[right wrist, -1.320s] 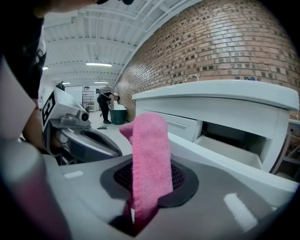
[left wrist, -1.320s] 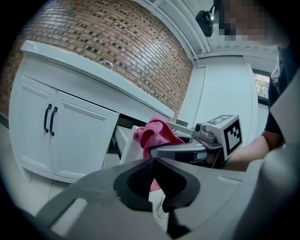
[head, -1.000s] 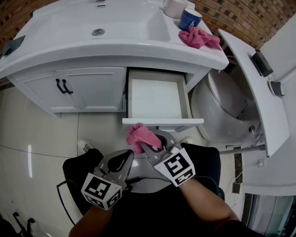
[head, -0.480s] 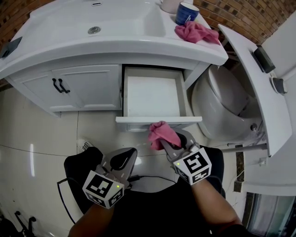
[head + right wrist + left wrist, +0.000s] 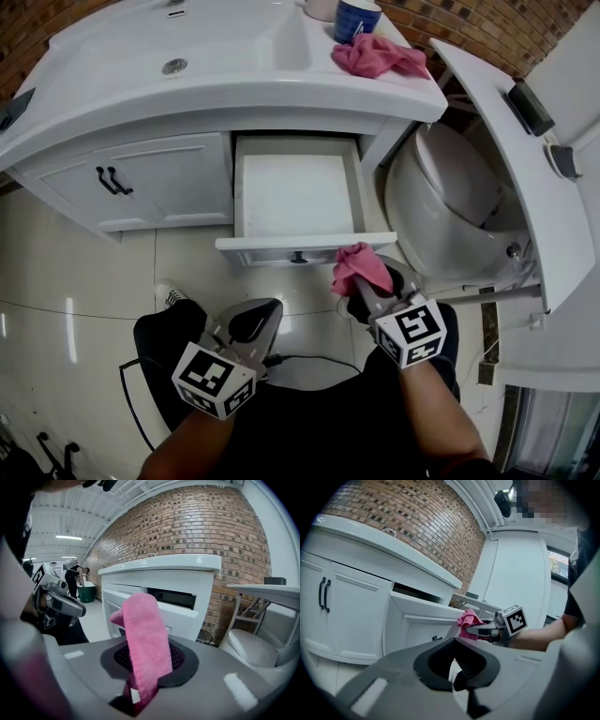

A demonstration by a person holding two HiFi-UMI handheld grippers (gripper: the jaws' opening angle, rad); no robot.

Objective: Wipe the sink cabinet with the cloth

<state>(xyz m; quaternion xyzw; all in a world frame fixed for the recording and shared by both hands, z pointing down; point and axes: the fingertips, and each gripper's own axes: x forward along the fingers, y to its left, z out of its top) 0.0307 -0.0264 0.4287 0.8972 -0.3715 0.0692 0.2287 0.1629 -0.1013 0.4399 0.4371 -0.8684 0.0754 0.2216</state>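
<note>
The white sink cabinet (image 5: 141, 178) has its middle drawer (image 5: 295, 202) pulled out, and the drawer's inside is bare. My right gripper (image 5: 367, 279) is shut on a pink cloth (image 5: 359, 265). It holds the cloth at the right end of the drawer front (image 5: 281, 248). In the right gripper view the cloth (image 5: 143, 639) stands up between the jaws, with the cabinet (image 5: 164, 581) just beyond. My left gripper (image 5: 248, 326) hangs lower left of the drawer, shut and holding nothing. The left gripper view shows the cloth (image 5: 468, 620) against the drawer corner.
A second pink cloth (image 5: 375, 54) lies on the countertop's right end beside a blue cup (image 5: 356, 19). A white toilet (image 5: 445, 206) stands right of the cabinet, close to my right gripper. Tiled floor (image 5: 75, 281) spreads to the left.
My right gripper has carried the pink cloth rightward and up to the drawer front's right end. The left gripper has hardly moved.
</note>
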